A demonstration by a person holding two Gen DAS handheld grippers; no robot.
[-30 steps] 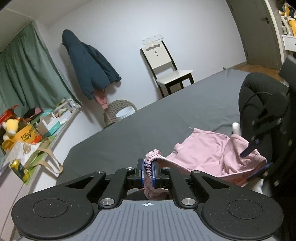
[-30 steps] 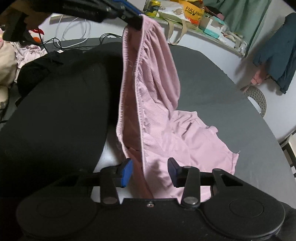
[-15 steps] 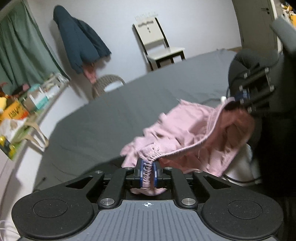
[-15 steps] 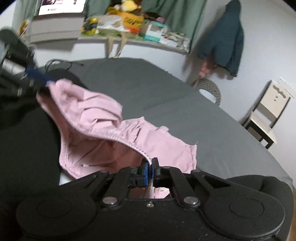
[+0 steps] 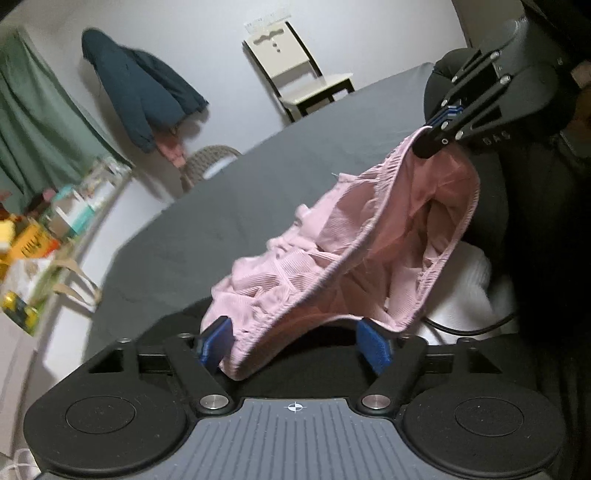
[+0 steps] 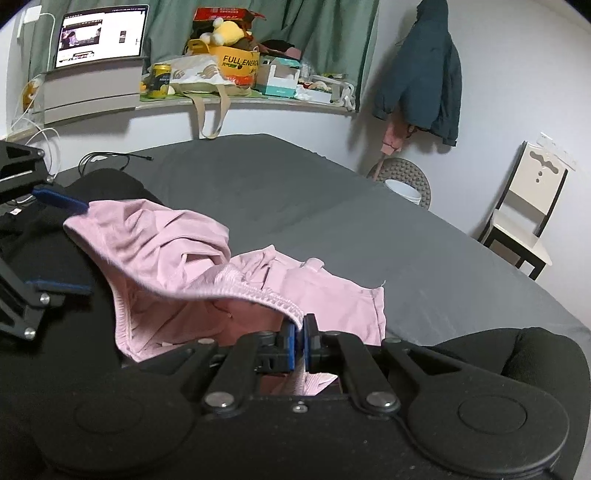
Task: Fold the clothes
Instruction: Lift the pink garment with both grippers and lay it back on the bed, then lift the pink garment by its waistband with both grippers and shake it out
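Pink ribbed shorts (image 5: 332,251) with an elastic waistband hang over the grey bed (image 5: 207,229). My left gripper (image 5: 295,343) is open, its blue pads (image 5: 216,338) wide apart. The waistband droops loosely between them, resting against the left pad. In the left wrist view my right gripper (image 5: 439,122) is up at the right, shut on the far side of the waistband. The right wrist view shows the right gripper (image 6: 300,332) clamped on the shorts (image 6: 177,251). My left gripper (image 6: 61,242) stands open at the left edge, one pad touching the fabric's corner.
A person's black-clad legs (image 6: 517,354) lie on the bed beside the shorts. A white chair (image 6: 524,218), a hanging dark jacket (image 6: 421,70) and a woven basket (image 6: 406,181) line the wall. A cluttered shelf (image 6: 229,85) and a laptop (image 6: 99,35) stand behind.
My left gripper opened and let go of the waistband. My right gripper, open one second ago, closed on the waistband and lifted that side.
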